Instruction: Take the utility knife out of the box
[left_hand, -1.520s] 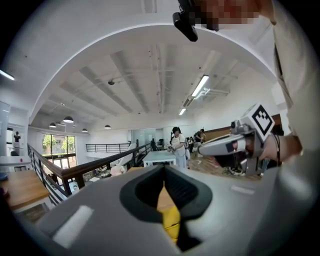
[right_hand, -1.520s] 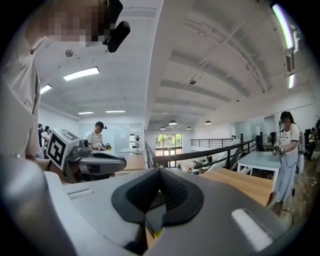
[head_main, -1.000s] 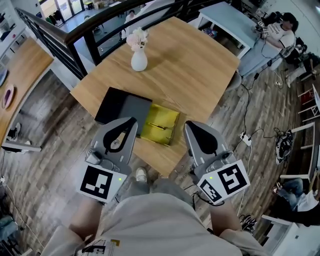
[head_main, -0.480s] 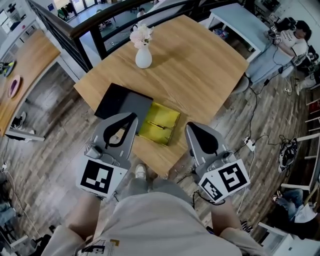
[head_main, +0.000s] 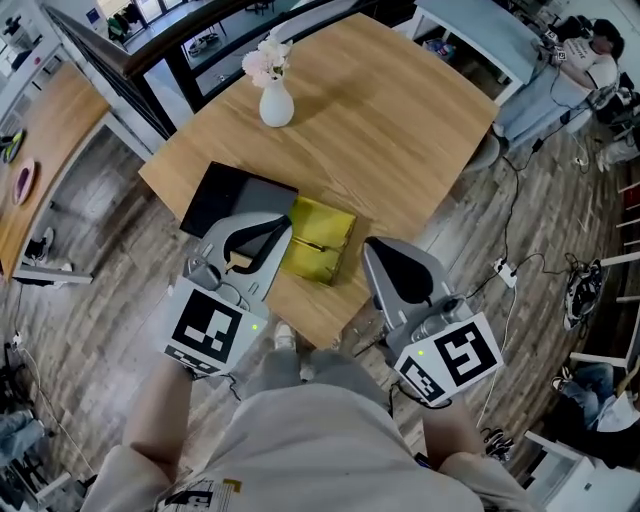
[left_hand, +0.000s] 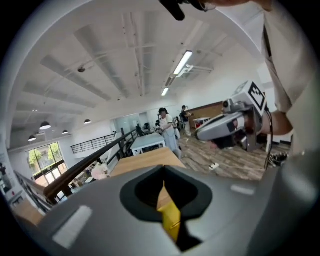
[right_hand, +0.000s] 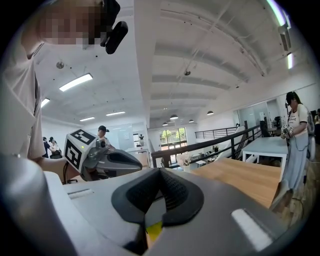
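The left gripper (head_main: 282, 228) advanced across the dark panel (head_main: 215, 195) toward the yellow box (head_main: 320, 240), rolled toward it, and finished with its tip just beside the box's left edge.

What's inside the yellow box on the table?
In the yellow box one slim thing lies across the middle, too small to identify. The left tongs hide part of the box's left side.

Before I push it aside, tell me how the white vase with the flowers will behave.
The white vase has a wide rounded belly under a narrow neck, so it would probably slide on the smooth wooden table rather than tip. It looks glazed, so it is likely slippery and breakable. If it toppled, its round body could roll.
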